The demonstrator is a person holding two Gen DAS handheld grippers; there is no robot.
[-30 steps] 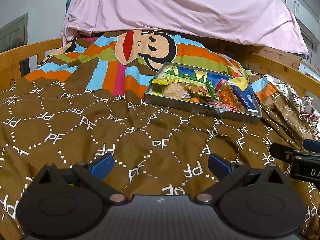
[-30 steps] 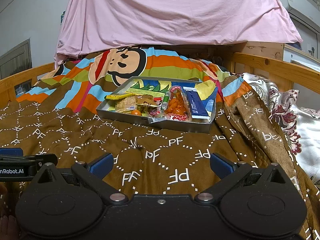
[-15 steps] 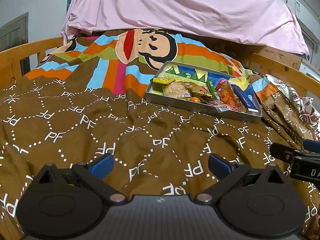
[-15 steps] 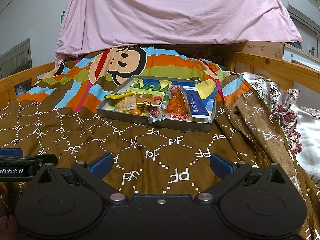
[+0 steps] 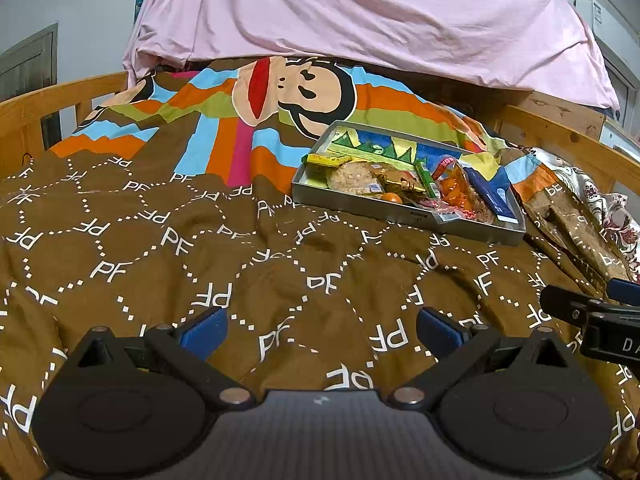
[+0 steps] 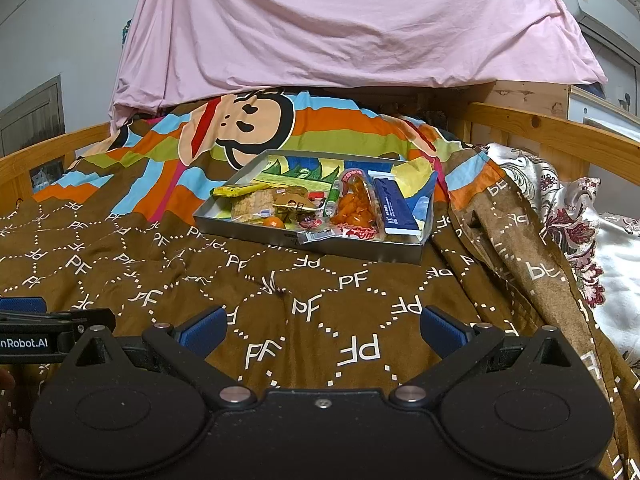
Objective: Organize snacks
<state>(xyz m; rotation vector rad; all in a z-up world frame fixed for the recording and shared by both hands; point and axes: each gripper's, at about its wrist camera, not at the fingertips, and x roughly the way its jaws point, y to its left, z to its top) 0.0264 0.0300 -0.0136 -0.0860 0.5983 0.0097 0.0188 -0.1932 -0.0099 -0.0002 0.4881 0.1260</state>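
Note:
A grey metal tray (image 5: 400, 213) (image 6: 352, 247) rests on the brown quilt, ahead of both grippers and well out of reach. It holds several snacks: a yellow bar (image 6: 240, 189), a round cracker pack (image 6: 256, 204), a bag of orange sweets (image 6: 354, 206), a green tube (image 6: 333, 197) and a dark blue packet (image 6: 394, 210). My left gripper (image 5: 320, 330) hovers open over the quilt, nothing between its fingers. My right gripper (image 6: 322, 328) is likewise open and empty. Each gripper's tip shows at the edge of the other's view.
The brown "PF" quilt (image 6: 312, 308) covers the bed, with a striped cartoon-monkey panel (image 6: 248, 120) behind the tray. Wooden rails (image 5: 52, 100) (image 6: 560, 132) run along both sides. A pink sheet (image 6: 340, 28) hangs at the back. A floral blanket (image 6: 568, 216) lies at the right.
Both views have shifted only slightly; the tray sits a touch nearer in frame. The grippers stay open and nothing was picked up.

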